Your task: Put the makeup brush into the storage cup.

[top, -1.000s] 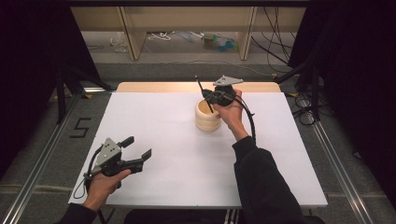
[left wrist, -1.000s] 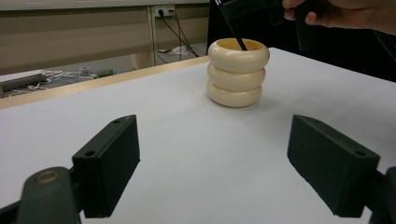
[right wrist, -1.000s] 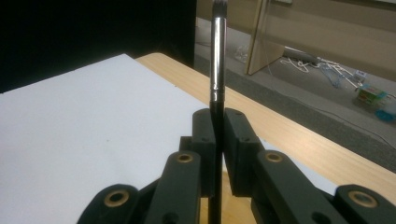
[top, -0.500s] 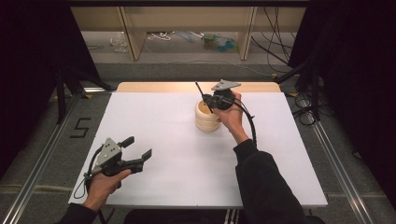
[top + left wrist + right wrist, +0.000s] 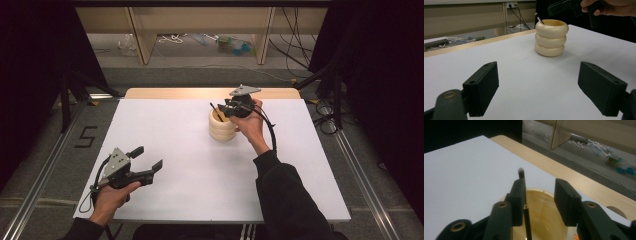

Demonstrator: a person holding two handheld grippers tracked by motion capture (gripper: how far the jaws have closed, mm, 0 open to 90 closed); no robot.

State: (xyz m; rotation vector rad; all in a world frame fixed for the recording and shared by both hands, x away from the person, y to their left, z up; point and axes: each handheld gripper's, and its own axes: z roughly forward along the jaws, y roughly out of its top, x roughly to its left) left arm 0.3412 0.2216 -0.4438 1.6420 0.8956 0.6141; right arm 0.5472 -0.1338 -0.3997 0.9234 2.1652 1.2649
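A cream ribbed cup (image 5: 222,129) stands on the white table top (image 5: 175,145), right of centre near the far edge. A thin black pen (image 5: 216,111) leans inside it, its tip sticking out past the rim toward the upper left. My right gripper (image 5: 223,109) hovers just over the cup's mouth. In the right gripper view the jaws (image 5: 540,192) stand apart above the cup (image 5: 544,220), and the pen (image 5: 521,173) rests against the left jaw only. My left gripper (image 5: 147,157) is open at the near left. From it the cup (image 5: 551,37) shows far ahead between wide jaws.
A strip of bare wood (image 5: 165,93) borders the table's far edge. Beyond it are floor, cables and wooden legs (image 5: 142,40). Metal rails (image 5: 45,160) run along both sides of the table.
The right gripper has come down toward the cup and the pen has sunk lower into it. Its jaws now stand apart around the pen. The left gripper has stayed put.
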